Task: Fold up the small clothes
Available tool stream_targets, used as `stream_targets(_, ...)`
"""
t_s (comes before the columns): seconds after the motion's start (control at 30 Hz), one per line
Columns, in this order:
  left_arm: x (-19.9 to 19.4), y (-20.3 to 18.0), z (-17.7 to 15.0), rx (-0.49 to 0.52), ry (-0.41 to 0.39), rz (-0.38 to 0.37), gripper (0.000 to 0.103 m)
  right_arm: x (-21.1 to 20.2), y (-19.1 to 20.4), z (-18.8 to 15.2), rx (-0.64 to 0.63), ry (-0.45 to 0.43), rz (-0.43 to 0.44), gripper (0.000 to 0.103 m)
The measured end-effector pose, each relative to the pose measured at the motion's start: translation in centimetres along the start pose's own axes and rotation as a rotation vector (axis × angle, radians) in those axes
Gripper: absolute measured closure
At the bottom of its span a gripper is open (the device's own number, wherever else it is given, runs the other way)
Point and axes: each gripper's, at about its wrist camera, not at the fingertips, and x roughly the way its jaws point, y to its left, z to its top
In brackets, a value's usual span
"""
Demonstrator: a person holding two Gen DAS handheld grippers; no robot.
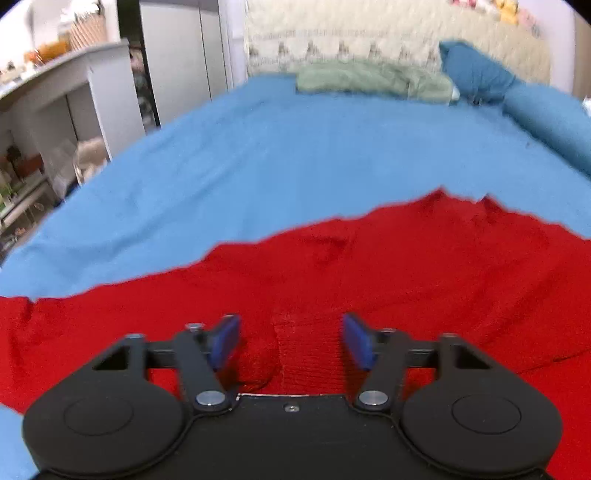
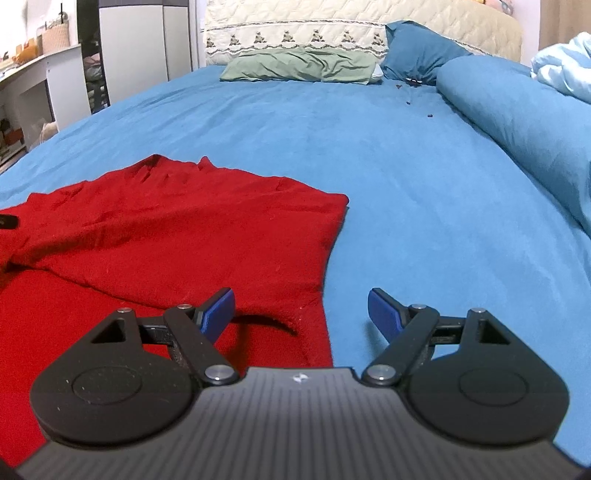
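A red knit garment (image 2: 166,236) lies spread on the blue bed sheet (image 2: 406,177). The left tool (image 1: 290,338) hovers wide above its ribbed edge, gripping nothing. The right tool (image 2: 301,314) gapes wide over the garment's right edge, empty.

The left gripper (image 1: 290,338) points forward with its jaws spread wide and nothing between them. The right gripper (image 2: 301,314) likewise, jaws wider still.

A blue bedsheet (image 2: 406,192) covers the bed, with a green pillow (image 2: 299,66) and a dark blue pillow (image 2: 417,51) against the quilted cream headboard (image 2: 295,26), a rolled blue duvet (image 2: 517,122) alongside, and white shelving (image 1: 74,92) beside the bed
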Motion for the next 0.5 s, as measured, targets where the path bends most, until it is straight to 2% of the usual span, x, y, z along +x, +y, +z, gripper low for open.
stream_targets(0.03,1.0,-0.1,-0.1,0.008,0.031,-0.008,0.07,0.0,0.1,-0.1,-0.002,-0.001,0.001,0.008)
stream_targets(0.1,1.6,-0.4,-0.5,0.017,0.035,-0.01,0.073,-0.1,0.2,-0.1,-0.014,0.0,0.0,0.008)
stream_targets(0.13,1.5,-0.2,-0.5,0.024,0.027,-0.008,0.089,-0.1,0.2,-0.1,-0.019,0.002,0.001,0.008)
stream_targets(0.17,1.2,-0.3,-0.4,0.024,0.015,-0.001,0.097,0.0,0.2,-0.1,-0.024,0.003,0.003,0.008)
stream_targets(0.33,0.0,-0.3,0.9,0.024,-0.113,0.075,0.097,0.1,0.7,0.2,-0.038,-0.016,0.029,0.008)
stream_targets(0.4,0.9,0.0,1.1,0.008,-0.116,0.087,0.096,0.1,1.4,0.3,-0.05,-0.034,0.058,0.008)
stream_targets(0.5,2.3,-0.6,0.6,0.031,-0.09,0.151,0.086,0.5,2.5,0.1,-0.079,-0.052,0.12,0.008)
